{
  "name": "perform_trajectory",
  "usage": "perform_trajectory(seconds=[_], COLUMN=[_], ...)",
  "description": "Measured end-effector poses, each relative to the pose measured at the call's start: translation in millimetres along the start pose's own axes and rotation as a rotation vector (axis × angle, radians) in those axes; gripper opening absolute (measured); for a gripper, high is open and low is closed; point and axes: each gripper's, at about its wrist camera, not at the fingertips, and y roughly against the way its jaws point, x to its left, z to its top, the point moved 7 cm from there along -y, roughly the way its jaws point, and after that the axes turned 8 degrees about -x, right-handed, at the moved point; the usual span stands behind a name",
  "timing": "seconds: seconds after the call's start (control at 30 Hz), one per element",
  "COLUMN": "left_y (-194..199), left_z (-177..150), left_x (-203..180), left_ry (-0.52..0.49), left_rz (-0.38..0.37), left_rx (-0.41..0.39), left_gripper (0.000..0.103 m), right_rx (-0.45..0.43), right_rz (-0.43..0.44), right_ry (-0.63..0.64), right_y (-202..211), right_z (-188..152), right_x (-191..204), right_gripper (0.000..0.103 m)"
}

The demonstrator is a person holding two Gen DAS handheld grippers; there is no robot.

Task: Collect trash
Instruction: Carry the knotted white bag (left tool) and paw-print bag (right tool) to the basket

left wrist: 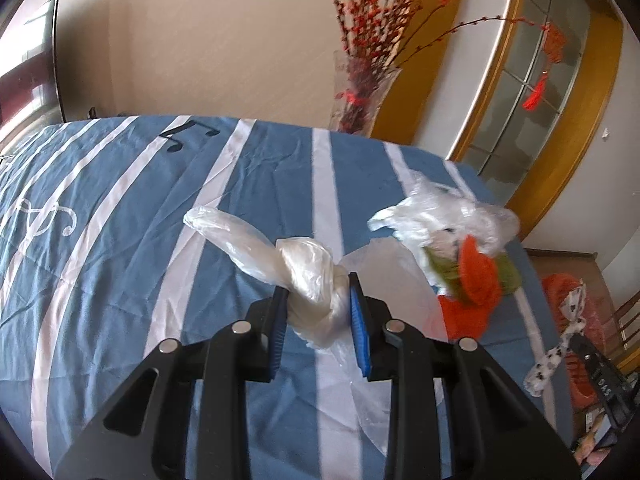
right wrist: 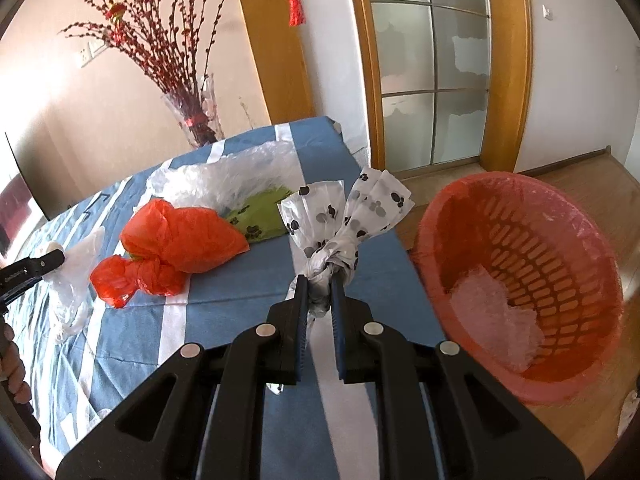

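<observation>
My left gripper is shut on the knot of a knotted white plastic bag, held above the blue striped cloth. My right gripper is shut on the knot of a white paw-print bag, whose ends flare upward. An orange knotted bag, a green paw-print bag and crumpled clear plastic lie on the cloth to the left of it. The orange basket, lined with plastic and holding a clear wad, stands on the floor to the right.
A glass vase of red branches stands past the table's far edge. A glass door with a wooden frame is behind. The left gripper and a hand show at the right wrist view's left edge. Wooden floor surrounds the basket.
</observation>
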Motion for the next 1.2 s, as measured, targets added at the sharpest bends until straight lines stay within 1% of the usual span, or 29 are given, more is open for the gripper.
perform_trajectory(seconds=[0.33,0.6,0.73,1.0,1.2], left_y=[27.4,34.4,31.1,20.6,12.2], left_z=[6.9,2.0,-6.6,-28.9,-42.5], left_x=[-56.5,-114.6,-149.8,-214.0,-256.0], left_ry=[-0.042,-0.087,-0.119,-0.183,-0.21], left_rz=[-0.091,-0.181,-0.227,-0.294,-0.341], left_rx=[-0.038,-0.037,-0.02,0.009,0.033], left_gripper=[0.029,0.029,0.029,0.029,0.029], right_rx=[-0.043,-0.086,-0.108,-0.152,-0.178], right_rz=[-0.025,-0.063,-0.088,-0.145,-0.177], right_ry=[-0.049,-0.087,-0.107,-0.125,-0.141], right_y=[19.0,34.8,42.5,56.6,64.2], right_z=[7.2,14.5,18.8,26.1,30.1], right_x=[-31.9,-64.2,-81.2,-116.2,-140.1], right_gripper=[0.012,0.012,0.012,0.012,0.012])
